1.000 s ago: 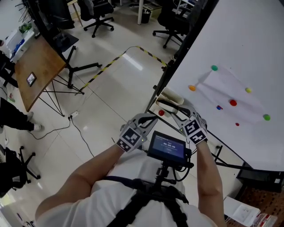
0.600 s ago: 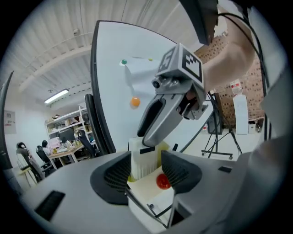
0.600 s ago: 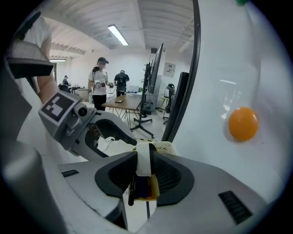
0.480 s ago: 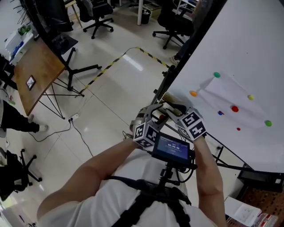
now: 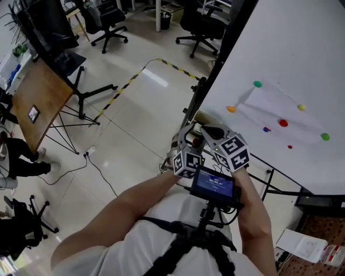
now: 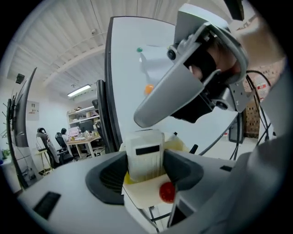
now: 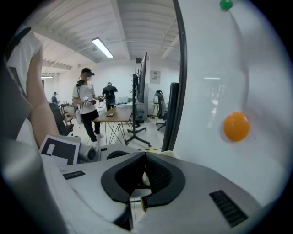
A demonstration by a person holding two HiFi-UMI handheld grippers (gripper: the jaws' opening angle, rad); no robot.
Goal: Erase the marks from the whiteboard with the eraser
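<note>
Left gripper view: the left gripper [image 6: 146, 171] has its jaws spread wide, and they have just been opening. The eraser [image 6: 145, 153], a white block with a black strip, stands upright between them. The pads lie just beside its sides and I see no squeeze on it. The eraser rests on a cream tray [image 6: 139, 197], with a red magnet [image 6: 167, 192] near its front edge.

The right gripper [image 7: 144, 176] is clenched, jaws pressed together with nothing held. It hangs just above and to the right of the eraser, close to the board [image 5: 291, 48].

The tray sits at the board's lower left edge, against its dark frame [image 5: 215, 64]. On the white face are an orange magnet [image 7: 236, 126], a green magnet [image 7: 225, 4] higher up, and more coloured dots around a faint grey smear [image 5: 275, 110].

Beyond lie a pale glossy floor [image 5: 140, 124] crossed by yellow-black tape [image 5: 129, 83], a wooden table [image 5: 40, 102] and office chairs [image 5: 105, 19]. People [image 7: 87, 103] stand further back.

Both forearms reach forward from the chest, close together, so the grippers sit side by side at the tray, above a small screen [image 5: 214, 185].
</note>
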